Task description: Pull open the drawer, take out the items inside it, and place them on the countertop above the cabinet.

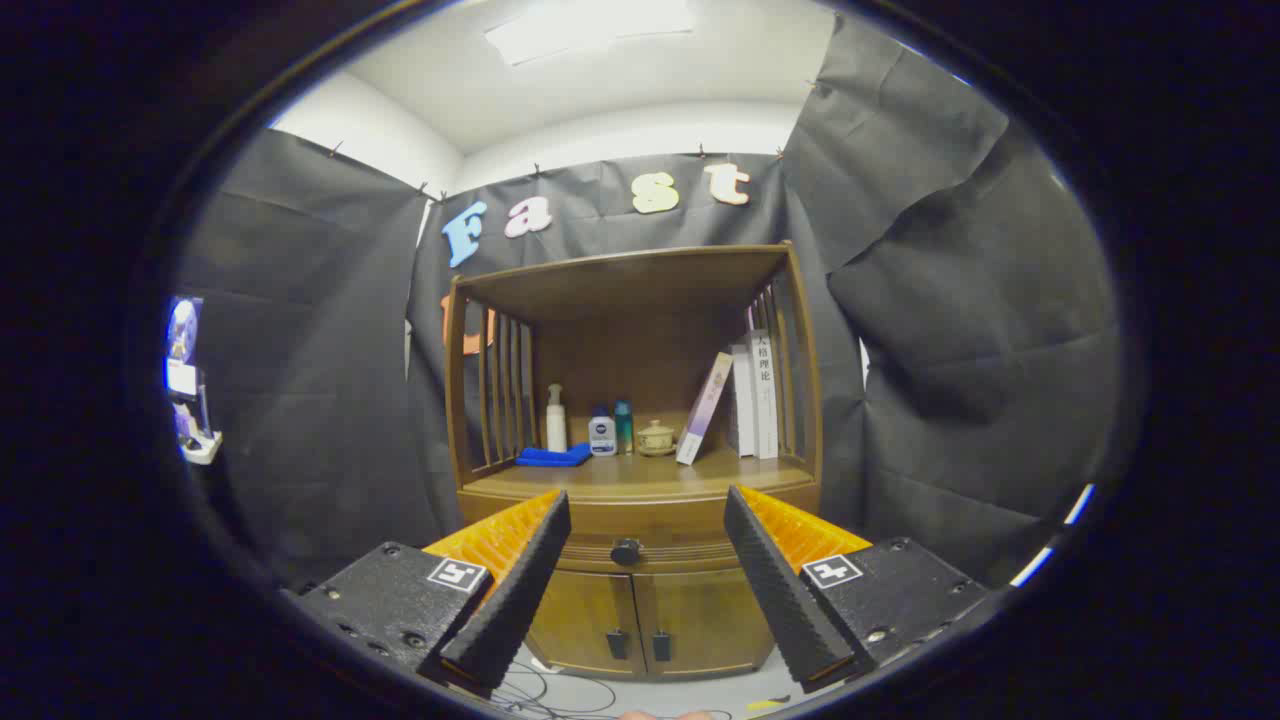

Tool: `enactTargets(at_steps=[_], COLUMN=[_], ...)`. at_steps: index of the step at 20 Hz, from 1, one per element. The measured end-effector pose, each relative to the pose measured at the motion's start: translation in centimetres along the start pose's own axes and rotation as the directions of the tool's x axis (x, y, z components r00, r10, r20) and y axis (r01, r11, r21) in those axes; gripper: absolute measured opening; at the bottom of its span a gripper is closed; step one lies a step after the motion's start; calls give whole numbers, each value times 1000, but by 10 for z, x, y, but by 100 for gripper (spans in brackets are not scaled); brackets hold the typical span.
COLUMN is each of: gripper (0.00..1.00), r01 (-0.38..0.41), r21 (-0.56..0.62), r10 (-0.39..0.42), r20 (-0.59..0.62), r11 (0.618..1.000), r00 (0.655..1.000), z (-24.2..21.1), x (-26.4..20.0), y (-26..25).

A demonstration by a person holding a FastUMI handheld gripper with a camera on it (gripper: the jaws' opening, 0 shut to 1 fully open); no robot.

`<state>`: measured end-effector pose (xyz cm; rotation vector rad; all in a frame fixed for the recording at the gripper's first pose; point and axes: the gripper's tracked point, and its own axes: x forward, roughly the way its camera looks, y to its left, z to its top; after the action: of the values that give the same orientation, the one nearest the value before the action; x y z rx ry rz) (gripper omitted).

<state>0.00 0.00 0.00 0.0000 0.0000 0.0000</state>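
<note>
A brown wooden cabinet (640, 480) stands ahead of me against the black cloth wall. Its drawer (640, 540) is closed, with a dark round knob (626, 551) at its middle. The knob lies between my two fingers and some way beyond them. My gripper (645, 510) is open, with nothing between its fingers. The countertop (640, 472) above the drawer is a wooden shelf under a slatted hutch. What the drawer holds is hidden.
On the countertop stand a folded blue cloth (552, 456), a white pump bottle (556, 420), two small bottles (603, 432), a small lidded pot (656, 438) and several books (752, 392). Two lower doors (640, 620) sit under the drawer. Cables (560, 690) lie on the floor.
</note>
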Motion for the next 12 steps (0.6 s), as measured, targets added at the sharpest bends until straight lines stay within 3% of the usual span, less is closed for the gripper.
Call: enactTargets(at_steps=[12], gripper=[100], r01=[2], r21=[32], r10=[-1], r20=[-42], r11=[999], r00=[999], z=[-26], x=[4], y=[3])
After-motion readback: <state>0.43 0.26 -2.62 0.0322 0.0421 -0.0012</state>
